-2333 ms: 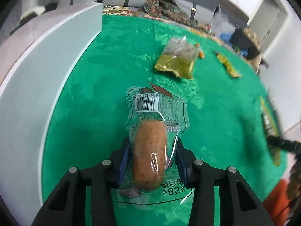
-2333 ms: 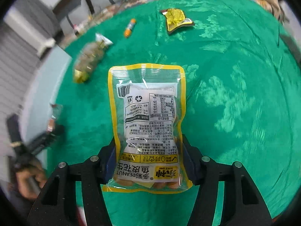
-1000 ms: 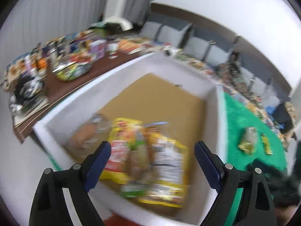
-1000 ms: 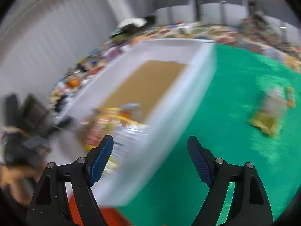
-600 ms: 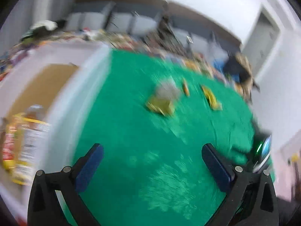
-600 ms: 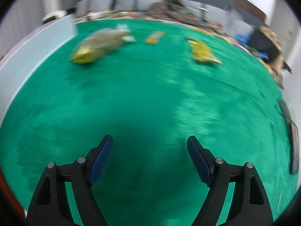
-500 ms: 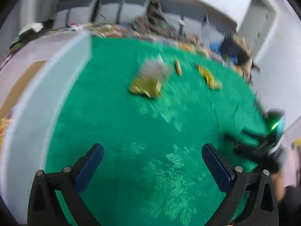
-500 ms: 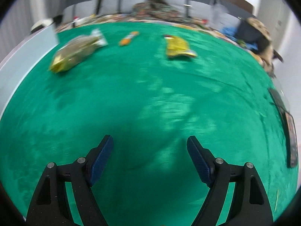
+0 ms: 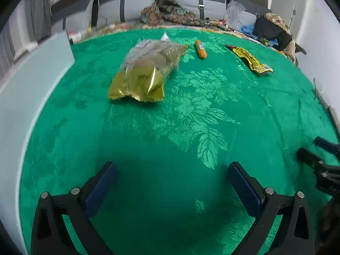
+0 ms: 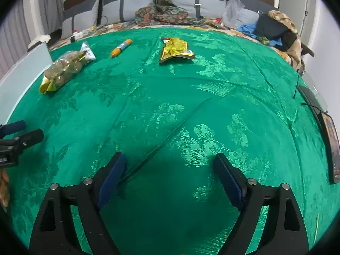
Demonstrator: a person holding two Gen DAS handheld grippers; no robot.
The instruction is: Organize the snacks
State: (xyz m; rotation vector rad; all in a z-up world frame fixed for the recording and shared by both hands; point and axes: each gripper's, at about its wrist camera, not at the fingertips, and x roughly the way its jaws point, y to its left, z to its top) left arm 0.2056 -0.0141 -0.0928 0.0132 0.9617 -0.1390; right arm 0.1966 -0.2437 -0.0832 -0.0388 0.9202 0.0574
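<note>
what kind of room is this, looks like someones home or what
Probably a lived-in room at home, not a lab or shop. A table under a green floral tablecloth holds loose snack packs; behind it stand grey cushions like a sofa or bed head, with clothes and bags heaped at the right.

Two wrist fisheye views, each looking steeply down past its own claw at the green tablecloth (image 9: 191,110). Both share the gold snack bag (image 9: 146,72) and orange sausage stick (image 10: 121,47).
</note>
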